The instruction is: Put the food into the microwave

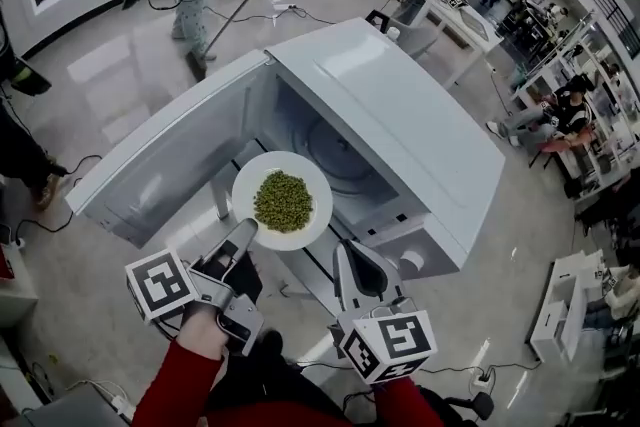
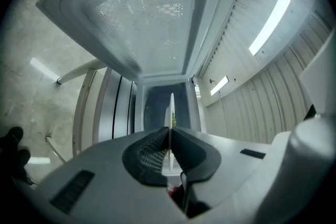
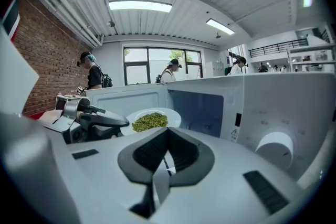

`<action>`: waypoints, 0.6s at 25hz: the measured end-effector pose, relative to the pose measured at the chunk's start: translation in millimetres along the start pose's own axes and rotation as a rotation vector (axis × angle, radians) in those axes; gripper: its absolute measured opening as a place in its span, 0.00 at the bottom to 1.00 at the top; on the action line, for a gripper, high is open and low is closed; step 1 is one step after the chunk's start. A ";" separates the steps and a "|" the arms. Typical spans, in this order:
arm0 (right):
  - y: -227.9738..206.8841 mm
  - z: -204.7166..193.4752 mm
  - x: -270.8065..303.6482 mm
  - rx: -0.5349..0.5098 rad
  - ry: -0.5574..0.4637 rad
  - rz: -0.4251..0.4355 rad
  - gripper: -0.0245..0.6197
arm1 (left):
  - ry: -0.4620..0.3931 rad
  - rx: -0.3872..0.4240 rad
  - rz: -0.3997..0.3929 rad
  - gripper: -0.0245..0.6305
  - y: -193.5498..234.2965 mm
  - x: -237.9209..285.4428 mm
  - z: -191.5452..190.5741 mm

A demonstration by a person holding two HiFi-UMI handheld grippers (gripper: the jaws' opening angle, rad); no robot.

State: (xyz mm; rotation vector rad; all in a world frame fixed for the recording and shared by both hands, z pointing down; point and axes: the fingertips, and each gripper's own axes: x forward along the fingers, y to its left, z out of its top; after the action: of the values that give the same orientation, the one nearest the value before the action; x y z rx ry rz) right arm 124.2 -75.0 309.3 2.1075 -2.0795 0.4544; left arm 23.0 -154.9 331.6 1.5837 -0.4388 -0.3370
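Left gripper view, plate (image 2: 171, 108) edge-on, peas (image 2: 174, 120) barely visible, left gripper (image 2: 169, 131) clamping rim, right gripper (image 3: 168, 131) fingers (image 3: 188, 155) clenched.

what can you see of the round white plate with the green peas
Round white plate, glossy like ceramic, carrying a central heap of green peas. It is held level, pinched at its near rim by the left gripper. It hovers at the mouth of the open white microwave, touching nothing else.

Left hand-held gripper (image 1: 245, 235) level, clamped on plate (image 1: 312, 180) rim; right hand-held gripper (image 1: 350, 260) closed, empty.
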 end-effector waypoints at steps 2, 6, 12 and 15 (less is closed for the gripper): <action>-1.4 -3.2 2.7 -0.003 0.011 0.001 0.06 | -0.006 -0.003 -0.001 0.07 3.9 3.4 -1.3; -4.9 -9.6 13.0 -0.007 0.028 0.006 0.06 | -0.016 -0.018 0.003 0.07 14.4 13.5 -3.2; -8.5 -26.6 19.3 -0.007 0.052 0.031 0.06 | -0.033 -0.019 -0.013 0.07 27.9 30.7 -9.9; -11.2 -32.7 22.4 -0.010 0.065 0.034 0.06 | -0.040 -0.012 -0.017 0.07 34.0 40.7 -9.9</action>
State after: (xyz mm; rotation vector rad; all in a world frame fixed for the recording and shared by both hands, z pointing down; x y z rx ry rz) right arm 131.6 -85.8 348.3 2.0267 -2.0804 0.5094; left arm 61.0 -166.5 368.1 1.5715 -0.4536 -0.3839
